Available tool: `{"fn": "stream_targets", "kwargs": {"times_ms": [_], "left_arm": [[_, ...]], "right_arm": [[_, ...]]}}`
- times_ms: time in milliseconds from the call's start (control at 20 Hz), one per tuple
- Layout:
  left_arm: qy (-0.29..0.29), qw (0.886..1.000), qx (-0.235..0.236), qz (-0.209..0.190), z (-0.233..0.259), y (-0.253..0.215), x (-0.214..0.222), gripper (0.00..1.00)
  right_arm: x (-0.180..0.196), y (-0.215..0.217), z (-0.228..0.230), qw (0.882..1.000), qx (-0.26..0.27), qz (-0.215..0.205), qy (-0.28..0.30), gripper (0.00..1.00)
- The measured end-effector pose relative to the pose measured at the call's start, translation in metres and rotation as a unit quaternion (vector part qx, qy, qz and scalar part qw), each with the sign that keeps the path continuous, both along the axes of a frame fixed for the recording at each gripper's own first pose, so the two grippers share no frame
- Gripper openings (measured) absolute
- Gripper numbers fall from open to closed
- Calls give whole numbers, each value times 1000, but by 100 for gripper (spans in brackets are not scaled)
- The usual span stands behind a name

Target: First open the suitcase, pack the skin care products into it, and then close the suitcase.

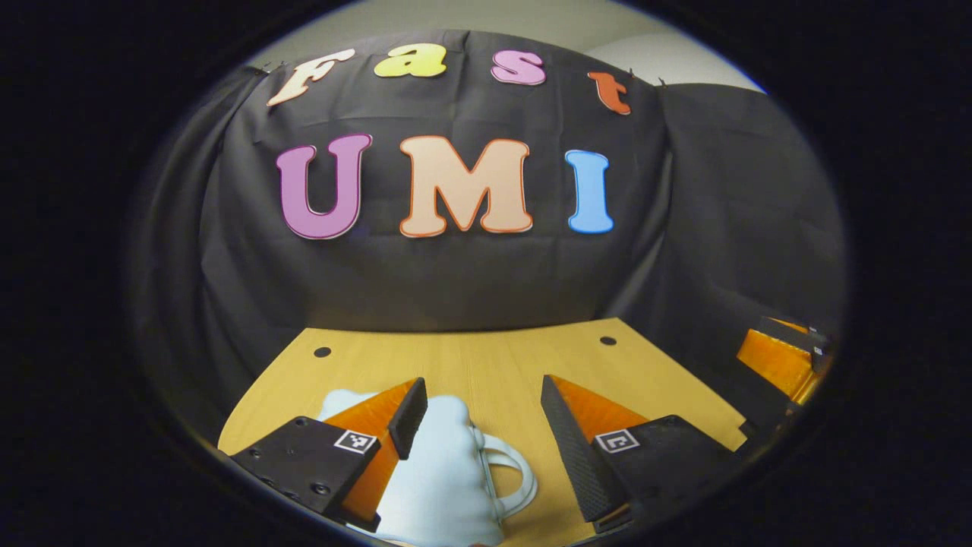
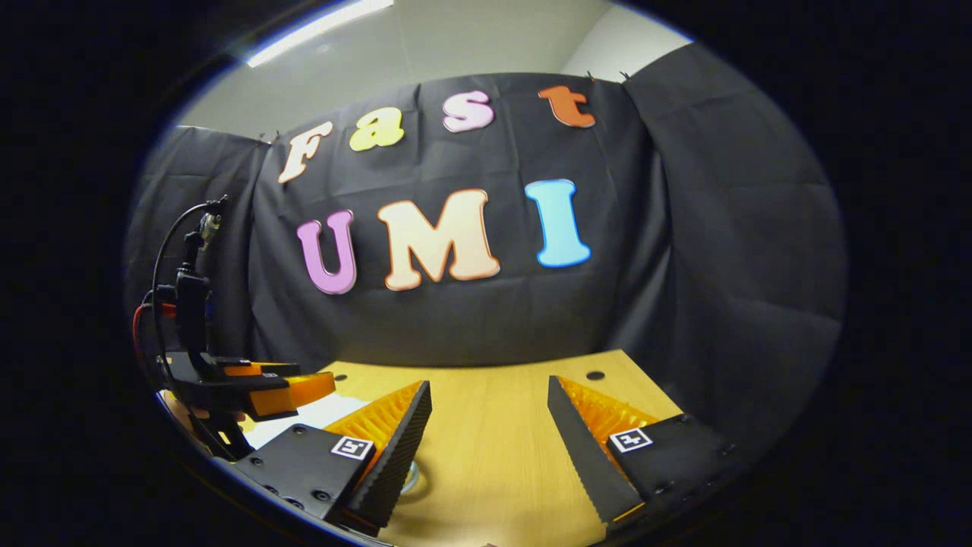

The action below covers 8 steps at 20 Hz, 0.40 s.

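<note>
Pale blue, the small suitcase [image 1: 437, 475] sits on the wooden table [image 1: 493, 372] right under our left tongs [image 1: 484, 414], fingers spread wide, holding nothing. Our right tongs [image 2: 490, 414] hang open over bare wood too.

a small pale blue suitcase [image 1: 440, 479] with a white looped handle on its right side lies on the wooden bench, closed as far as visible.

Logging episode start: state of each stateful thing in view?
left gripper: jaws open, holding nothing, above the white suitcase.
right gripper: jaws open, holding nothing, above the wooden table.
white suitcase: lying on the table, handle toward the right; looks closed, though mostly hidden.
</note>
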<state>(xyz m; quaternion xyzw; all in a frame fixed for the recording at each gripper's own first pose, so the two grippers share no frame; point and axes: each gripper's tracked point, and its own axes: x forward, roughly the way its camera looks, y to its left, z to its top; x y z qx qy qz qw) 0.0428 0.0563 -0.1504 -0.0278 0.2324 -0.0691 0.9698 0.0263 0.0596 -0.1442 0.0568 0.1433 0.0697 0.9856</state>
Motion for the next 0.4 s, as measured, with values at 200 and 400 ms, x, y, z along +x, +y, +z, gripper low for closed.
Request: {"fn": "stream_targets", "kwargs": {"times_ms": [200, 400], "left_arm": [[-52, 998, -4, 32, 44, 7, 6, 90], [-97, 994, 18, 55, 70, 10, 0, 90]], "right_arm": [[9, 4, 55, 997, 1, 15, -70, 97], [6, 1, 89, 994, 7, 32, -106, 94]]}}
